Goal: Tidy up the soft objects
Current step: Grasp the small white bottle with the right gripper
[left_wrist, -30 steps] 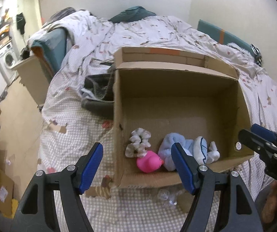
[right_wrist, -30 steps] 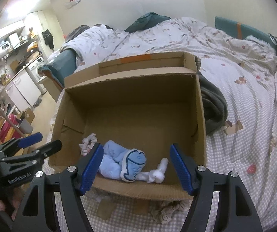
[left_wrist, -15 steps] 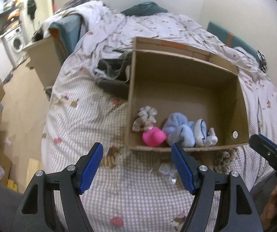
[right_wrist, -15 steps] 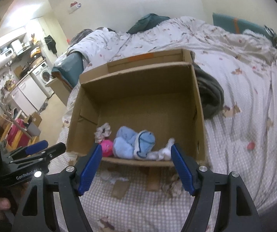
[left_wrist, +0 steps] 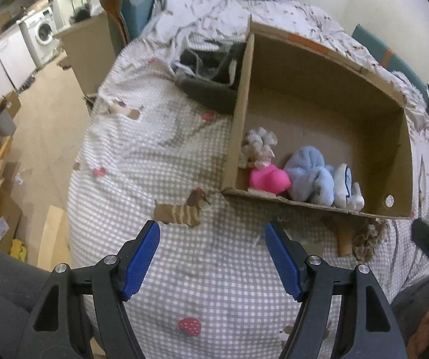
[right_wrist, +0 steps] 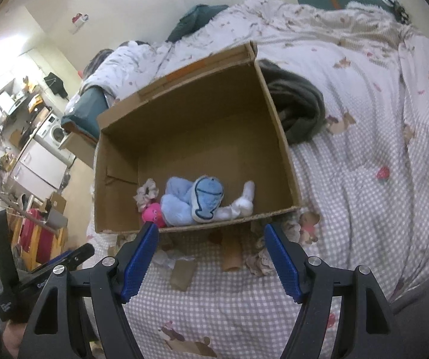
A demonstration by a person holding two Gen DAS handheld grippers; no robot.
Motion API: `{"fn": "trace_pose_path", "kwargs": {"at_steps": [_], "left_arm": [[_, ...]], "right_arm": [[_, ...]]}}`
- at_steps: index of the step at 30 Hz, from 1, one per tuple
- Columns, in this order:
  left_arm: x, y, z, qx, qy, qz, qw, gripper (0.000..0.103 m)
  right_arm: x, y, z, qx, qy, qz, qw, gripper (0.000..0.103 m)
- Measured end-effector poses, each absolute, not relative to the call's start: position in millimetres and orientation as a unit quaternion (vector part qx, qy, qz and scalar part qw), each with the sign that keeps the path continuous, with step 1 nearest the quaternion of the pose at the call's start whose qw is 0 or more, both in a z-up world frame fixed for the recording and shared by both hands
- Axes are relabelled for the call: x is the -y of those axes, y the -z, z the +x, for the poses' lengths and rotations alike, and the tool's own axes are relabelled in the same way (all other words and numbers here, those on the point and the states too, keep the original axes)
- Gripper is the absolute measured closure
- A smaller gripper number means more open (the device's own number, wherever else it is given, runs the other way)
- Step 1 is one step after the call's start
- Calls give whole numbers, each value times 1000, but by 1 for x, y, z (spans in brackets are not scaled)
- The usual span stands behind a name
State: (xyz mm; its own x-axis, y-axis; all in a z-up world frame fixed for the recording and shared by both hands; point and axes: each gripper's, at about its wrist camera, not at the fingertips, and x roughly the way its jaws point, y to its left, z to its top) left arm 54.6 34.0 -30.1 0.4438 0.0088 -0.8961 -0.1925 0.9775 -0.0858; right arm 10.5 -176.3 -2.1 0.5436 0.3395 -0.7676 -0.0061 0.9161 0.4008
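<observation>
An open cardboard box (left_wrist: 400, 137) (right_wrist: 118, 161) lies on the checked bedspread. Inside, along its near wall, sit a pink plush (left_wrist: 269, 178) (right_wrist: 153, 214), a beige scrunchie (left_wrist: 257, 146) (right_wrist: 145, 193), a light-blue plush toy (left_wrist: 310, 176) (right_wrist: 196, 200) and a white sock (right_wrist: 242, 202). A beige knitted piece (left_wrist: 368, 239) (right_wrist: 259, 261) lies on the bedspread in front of the box. My left gripper (left_wrist: 211, 257) is open over bare bedspread, left of the box front. My right gripper (right_wrist: 210, 257) is open just before the box, nothing between its fingers.
Dark grey clothing (left_wrist: 211, 89) (right_wrist: 298, 110) lies heaped against the box's far side. Small cardboard scraps (right_wrist: 230, 254) lie before the box. The bed edge drops to a floor with boxes and a washing machine (left_wrist: 42, 34) at the left.
Both grippers have drawn back from over the box toward the bed's near edge, so the box now sits further away. Both stayed open and empty.
</observation>
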Motion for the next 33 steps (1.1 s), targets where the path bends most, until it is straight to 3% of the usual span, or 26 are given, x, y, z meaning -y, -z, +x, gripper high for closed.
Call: {"fn": "trace_pose_path", "kwargs": {"at_steps": [5,8,10,13,15,19,21,27,33], "left_arm": [[-35,39,59,-540,-60,-107,833,33],[-32,40,61,-542,-55,-110,832,33],[-32,39,62,-541,-53,-112,832,33],[-32,38,63,-541,-51,-117,831,33],[-33,39,63,-542,-50,-121,830,33],[-33,40,64,-547,-47,-125,827,33],[-32,41,64,-548,-46,-125,826,33],[-31,41,64,-549,-46,-124,826,33],[-33,45,64,-555,-48,-126,821,33]], "right_arm": [[148,38,22,-550,-169,181,798,27],[121,56,29,-584,-197,146,774,43],[107,65,34,-598,-203,127,765,43],[93,78,39,-610,-200,110,759,44],[87,87,41,-618,-198,102,754,53],[76,98,41,-624,-194,83,752,54],[73,99,42,-623,-194,76,754,66],[74,97,43,-616,-197,70,760,83],[82,81,32,-605,-202,72,767,87]]}}
